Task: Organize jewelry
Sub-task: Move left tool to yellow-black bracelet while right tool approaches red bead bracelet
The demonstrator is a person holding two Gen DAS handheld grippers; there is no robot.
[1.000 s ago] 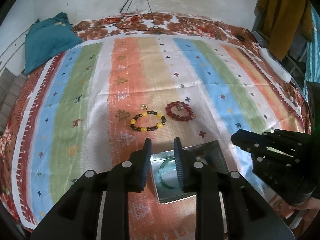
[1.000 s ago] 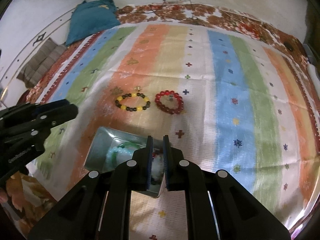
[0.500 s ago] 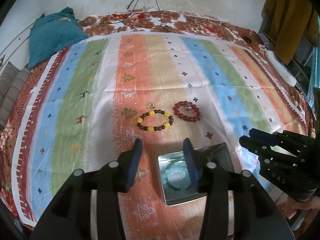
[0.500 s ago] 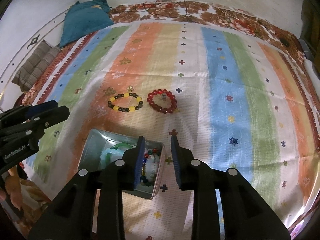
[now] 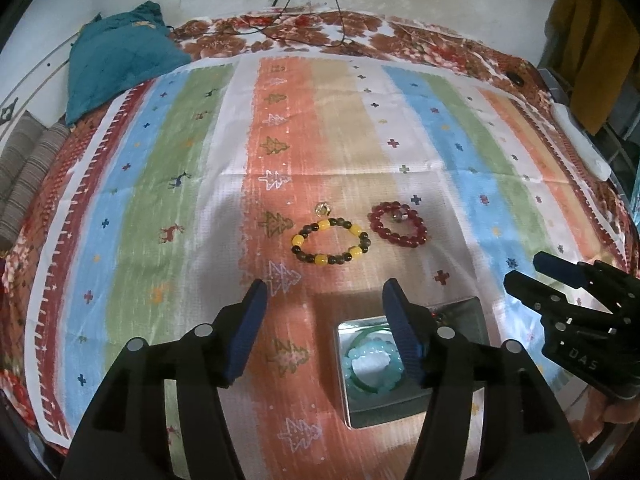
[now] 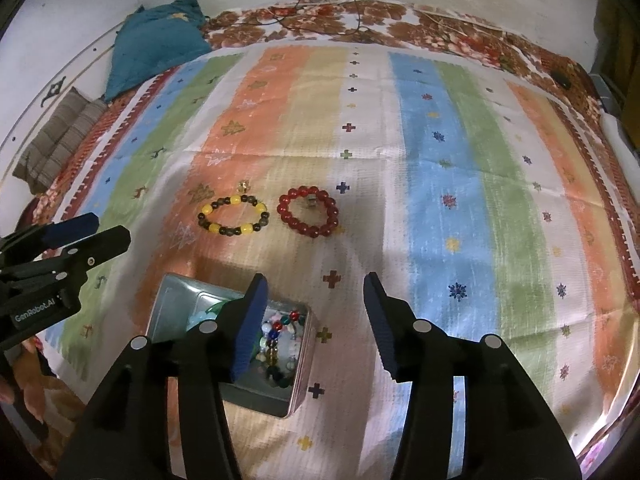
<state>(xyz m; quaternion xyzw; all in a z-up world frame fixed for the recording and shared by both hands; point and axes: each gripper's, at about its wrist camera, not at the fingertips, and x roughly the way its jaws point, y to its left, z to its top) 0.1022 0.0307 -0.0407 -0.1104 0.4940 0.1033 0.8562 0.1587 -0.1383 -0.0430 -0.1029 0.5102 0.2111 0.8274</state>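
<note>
1. Leftmost, at the back: teal cloth [image 5: 116, 60] bunched near the wall, on the floral bedcover [image 5: 320, 36]; striped folded fabric [image 5: 28, 168] just below it at the edge.
2. Across the middle: striped cloth [image 5: 180, 184] spread flat, carrying all the jewelry.
3. Left gripper [image 5: 324, 304]: blue-padded jaws just been opening, now wide apart, nothing between them, hovering over orange stripe in front of the bracelets.
4. Centre: yellow-and-dark bead bracelet [image 5: 330, 242] lying flat, small gold charm [image 5: 322, 209] just beyond it.
5. Just right of that, apart from it: red bead bracelet [image 5: 398, 224], flat on the cloth.
6. Near edge: metal tin [image 6: 292, 368], lid off, holding a pale green bead bracelet [image 5: 370, 364] on its left side and mixed coloured beads [image 6: 280, 340] on its right.
7. Right gripper [image 6: 316, 296]: jaws just been opening, now parted about halfway, empty, left finger over the tin, right finger over bare cloth.
8. Far right: mustard garment [image 5: 592, 40] hanging by the wall.
</note>
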